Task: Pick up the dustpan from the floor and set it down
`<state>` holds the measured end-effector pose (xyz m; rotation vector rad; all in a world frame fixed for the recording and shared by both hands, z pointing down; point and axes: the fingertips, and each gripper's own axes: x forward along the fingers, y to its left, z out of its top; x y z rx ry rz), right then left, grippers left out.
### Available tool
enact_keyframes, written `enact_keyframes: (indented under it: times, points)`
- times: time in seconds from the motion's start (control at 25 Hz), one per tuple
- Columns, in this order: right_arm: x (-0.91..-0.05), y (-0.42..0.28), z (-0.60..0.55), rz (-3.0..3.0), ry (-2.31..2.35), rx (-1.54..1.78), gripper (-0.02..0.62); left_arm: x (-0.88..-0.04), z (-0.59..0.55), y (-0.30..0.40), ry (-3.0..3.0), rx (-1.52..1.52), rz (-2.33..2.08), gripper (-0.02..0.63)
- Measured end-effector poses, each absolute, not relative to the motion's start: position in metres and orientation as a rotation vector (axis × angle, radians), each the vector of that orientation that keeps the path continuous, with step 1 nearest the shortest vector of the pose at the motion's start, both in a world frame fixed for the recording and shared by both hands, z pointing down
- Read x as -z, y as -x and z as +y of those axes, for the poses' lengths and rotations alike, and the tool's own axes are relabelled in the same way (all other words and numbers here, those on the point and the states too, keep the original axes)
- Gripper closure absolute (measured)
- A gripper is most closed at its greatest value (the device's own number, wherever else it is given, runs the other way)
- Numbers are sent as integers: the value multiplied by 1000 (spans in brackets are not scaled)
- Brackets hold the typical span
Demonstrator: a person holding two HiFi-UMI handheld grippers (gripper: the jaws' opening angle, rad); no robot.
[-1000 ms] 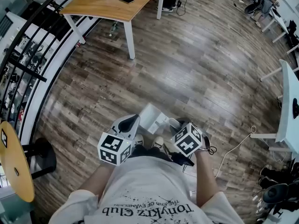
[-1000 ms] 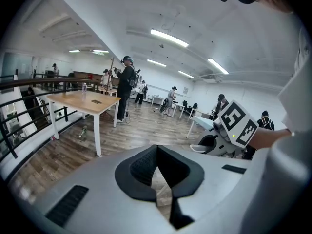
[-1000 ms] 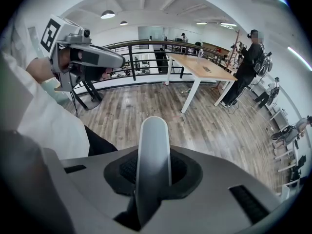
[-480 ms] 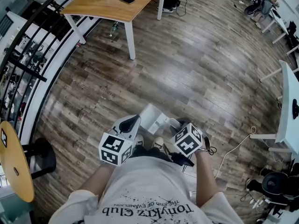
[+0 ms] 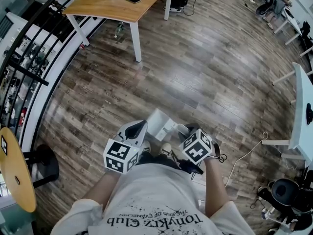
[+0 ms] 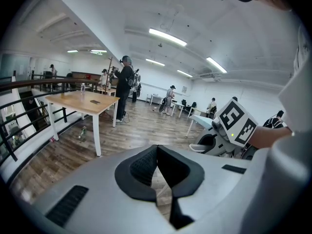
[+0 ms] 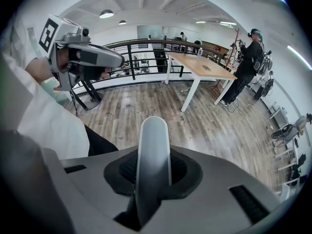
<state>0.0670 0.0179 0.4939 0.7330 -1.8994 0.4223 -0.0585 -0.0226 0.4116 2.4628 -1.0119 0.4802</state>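
dustpan (image 5: 159, 123): white, at 6 o'clock in the head view, inside too small to see | hidden: cannot tell if it touches the floor (image 5: 195, 72) | right gripper (image 7: 152, 156): tipped steeply down, fingers squeezing the dustpan's handle (image 7: 152, 130) | left gripper (image 6: 156, 152): at 8 o'clock of the dustpan, fingers pressed together, empty

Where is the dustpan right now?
In the head view the white dustpan shows low in the middle, over the wood floor, close in front of the person; the right gripper is shut on its handle.
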Motion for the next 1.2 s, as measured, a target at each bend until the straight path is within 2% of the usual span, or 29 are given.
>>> enact_keyframes:
  times: [1.2]
  points:
    - [-529, -76, -5, -1878, -713, -458, 515, -436, -41, 50, -2425, -549, -968, 583]
